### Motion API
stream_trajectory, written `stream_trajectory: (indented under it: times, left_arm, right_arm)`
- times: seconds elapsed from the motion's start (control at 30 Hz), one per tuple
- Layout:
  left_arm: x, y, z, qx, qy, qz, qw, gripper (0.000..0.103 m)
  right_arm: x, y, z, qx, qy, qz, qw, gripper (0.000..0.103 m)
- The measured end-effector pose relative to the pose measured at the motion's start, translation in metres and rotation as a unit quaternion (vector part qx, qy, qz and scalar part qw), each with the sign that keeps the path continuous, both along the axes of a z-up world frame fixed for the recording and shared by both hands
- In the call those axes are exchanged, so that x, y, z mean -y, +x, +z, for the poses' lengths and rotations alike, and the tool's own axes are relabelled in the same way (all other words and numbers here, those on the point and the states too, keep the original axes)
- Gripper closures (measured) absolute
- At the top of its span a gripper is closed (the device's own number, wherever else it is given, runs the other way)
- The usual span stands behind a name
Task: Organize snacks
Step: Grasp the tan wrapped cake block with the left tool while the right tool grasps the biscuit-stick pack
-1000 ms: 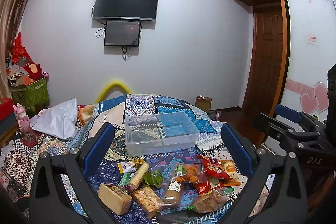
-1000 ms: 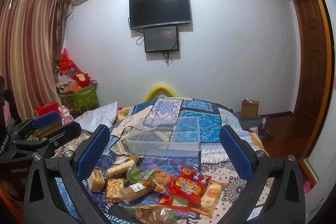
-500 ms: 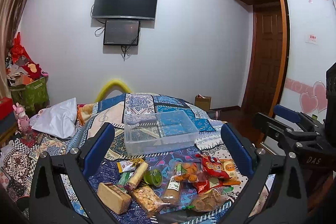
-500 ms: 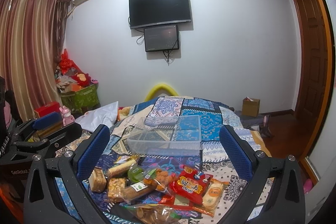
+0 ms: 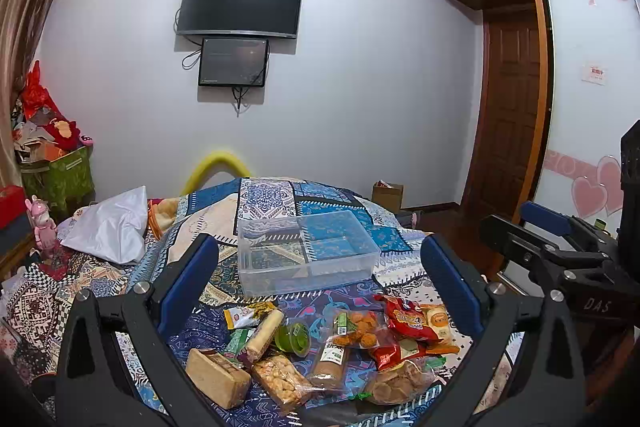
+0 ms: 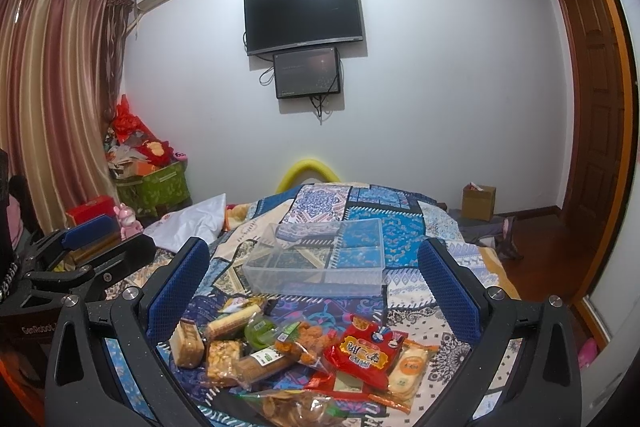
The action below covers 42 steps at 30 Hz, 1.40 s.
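My left gripper and right gripper hover above the bed, jaws spread wide, holding nothing. One clear bin, empty, on the quilt. Just nearer me, one heap of snacks: about ten packets, one red bag, one green cup.
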State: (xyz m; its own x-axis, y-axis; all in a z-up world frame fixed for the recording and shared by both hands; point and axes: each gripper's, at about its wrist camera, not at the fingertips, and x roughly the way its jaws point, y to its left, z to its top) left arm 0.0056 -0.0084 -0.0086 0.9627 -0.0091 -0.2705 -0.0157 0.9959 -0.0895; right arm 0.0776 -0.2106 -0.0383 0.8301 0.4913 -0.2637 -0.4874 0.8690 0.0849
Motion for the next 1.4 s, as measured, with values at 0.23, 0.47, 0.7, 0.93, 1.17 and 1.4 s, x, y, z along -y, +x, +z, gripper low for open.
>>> stream_trajectory:
  times: [0.23,0.47,0.7,0.93,1.17,1.4]
  left_arm:
    - [-0.006,0.006,-0.002,-0.008,-0.001,-0.001,1.0,0.001]
    - [-0.016,0.019,-0.019,-0.039,-0.001,0.002,0.9992,0.001]
    - [-0.039,0.04,-0.056,-0.112,-0.022,0.024,0.9932,0.001]
    - [-0.062,0.053,-0.098,-0.173,-0.009,0.054,0.9834,0.001]
    - [-0.086,0.068,-0.139,-0.236,-0.048,0.07,0.9681,0.012]
    - [-0.113,0.078,-0.172,-0.279,-0.081,0.122,0.9489,0.022]
  right_arm:
    - [-0.001,0.003,-0.002,-0.006,0.001,0.002,1.0,0.0]
    - [0.005,0.015,-0.014,-0.028,-0.013,-0.006,1.0,0.0]
    - [0.016,0.037,-0.038,-0.079,-0.037,-0.02,0.996,0.0]
    - [0.029,0.056,-0.065,-0.131,-0.066,-0.041,0.988,0.0]
    - [0.037,0.075,-0.091,-0.189,-0.081,-0.052,0.977,0.001]
    - [0.041,0.094,-0.121,-0.251,-0.089,-0.058,0.962,0.015]
